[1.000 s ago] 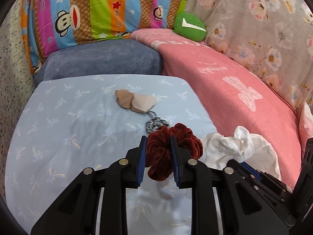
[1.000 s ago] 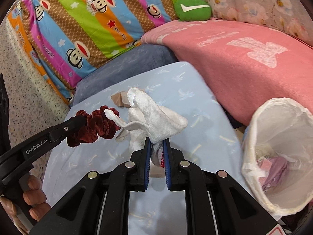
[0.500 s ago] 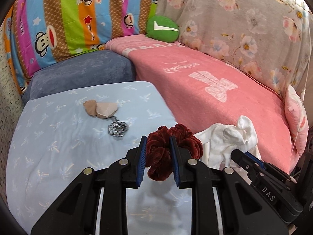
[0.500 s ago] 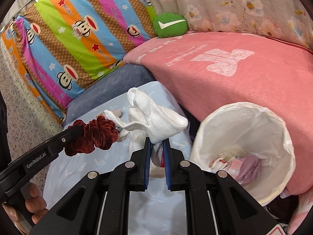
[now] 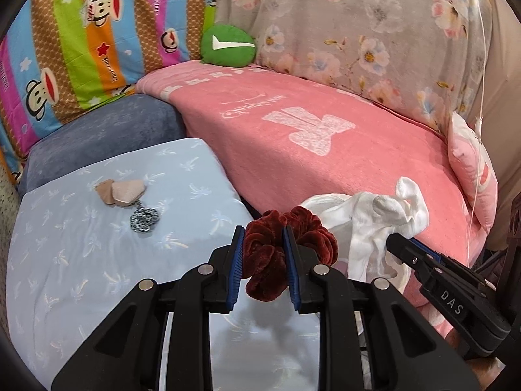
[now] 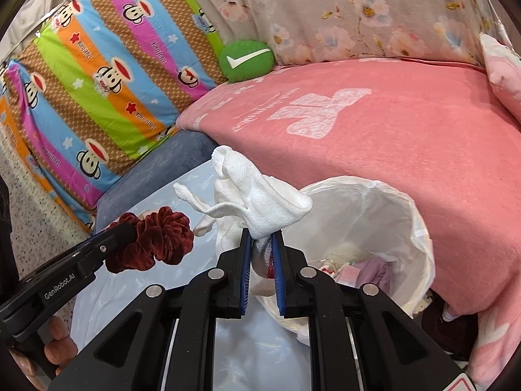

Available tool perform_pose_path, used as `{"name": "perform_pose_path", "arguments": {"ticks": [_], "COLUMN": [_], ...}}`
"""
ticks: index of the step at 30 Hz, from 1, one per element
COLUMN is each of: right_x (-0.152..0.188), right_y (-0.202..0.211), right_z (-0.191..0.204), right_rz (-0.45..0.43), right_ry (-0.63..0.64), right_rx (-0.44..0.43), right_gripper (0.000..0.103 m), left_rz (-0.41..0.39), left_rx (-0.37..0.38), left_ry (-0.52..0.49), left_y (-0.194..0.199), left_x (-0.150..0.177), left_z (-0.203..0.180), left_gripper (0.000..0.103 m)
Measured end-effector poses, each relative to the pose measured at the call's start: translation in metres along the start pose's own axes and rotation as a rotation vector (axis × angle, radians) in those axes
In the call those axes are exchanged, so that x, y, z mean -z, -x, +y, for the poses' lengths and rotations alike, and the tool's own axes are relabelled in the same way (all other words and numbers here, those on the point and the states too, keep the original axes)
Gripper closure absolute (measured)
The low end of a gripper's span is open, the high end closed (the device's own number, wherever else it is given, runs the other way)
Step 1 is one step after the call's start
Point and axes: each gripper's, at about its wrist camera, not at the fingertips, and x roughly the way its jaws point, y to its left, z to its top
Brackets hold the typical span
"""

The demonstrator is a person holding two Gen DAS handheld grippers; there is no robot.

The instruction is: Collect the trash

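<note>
2 grippers carried loads: left gripper (image 5: 262,257) clamped the scrunchie (image 5: 286,244), right gripper (image 6: 262,254) pinched the white cloth (image 6: 260,202); next we judged release over the bin (image 6: 420,238) at 3 o'clock.

A light blue sheet with a pale palm print (image 5: 81,247) is being spread over a low cushioned surface, and on it a folded beige cloth piece (image 5: 122,191) is lying, with a small black-and-white patterned scrunchie (image 5: 144,222) just beside it. A grey-blue cushion (image 5: 104,130) is being pressed against its far edge. Alongside, a pink blanket (image 5: 325,163) is being carried by the bed, with a green round pillow (image 5: 228,45) resting at its far end.
</note>
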Motion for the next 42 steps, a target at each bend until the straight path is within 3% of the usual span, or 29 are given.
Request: {"name": "perform_pose_path", "arguments": {"ticks": [17, 20, 22, 25, 32, 37, 42], "right_x": [-0.005, -0.006, -0.006, -0.007, 0.0, 0.022, 0.055], "right_y": [0.014, 0.013, 0.012, 0.011, 0.006, -0.002, -0.014], "right_z": [-0.043, -0.047, -0.048, -0.048, -0.047, -0.043, -0.025], "right_rz": [-0.023, -0.022, -0.02, -0.018, 0.003, 0.06, 0.138], "right_ry": [-0.057, -0.062, -0.063, -0.062, -0.044, -0.014, 0.051], "right_rx": [0.059, 0.062, 0.061, 0.061, 0.059, 0.042, 0.008], "right_gripper": [0.09, 0.087, 0.086, 0.086, 0.084, 0.083, 0.083], "left_rz": [0.028, 0.014, -0.009, -0.02, 0.032, 0.12, 0.191], "left_rx": [0.064, 0.073, 0.067, 0.058, 0.036, 0.028, -0.035], "left_ry": [-0.093, -0.109, -0.117, -0.126, -0.073, -0.009, 0.031], "left_y": [-0.024, -0.022, -0.019, -0.018, -0.027, -0.038, -0.047], "left_x": [-0.003, -0.005, -0.005, -0.006, 0.008, 0.044, 0.077], "left_z": [-0.053, -0.059, -0.063, -0.066, -0.046, -0.02, 0.003], "left_gripper": [0.077, 0.06, 0.04, 0.035, 0.03, 0.03, 0.03]}}
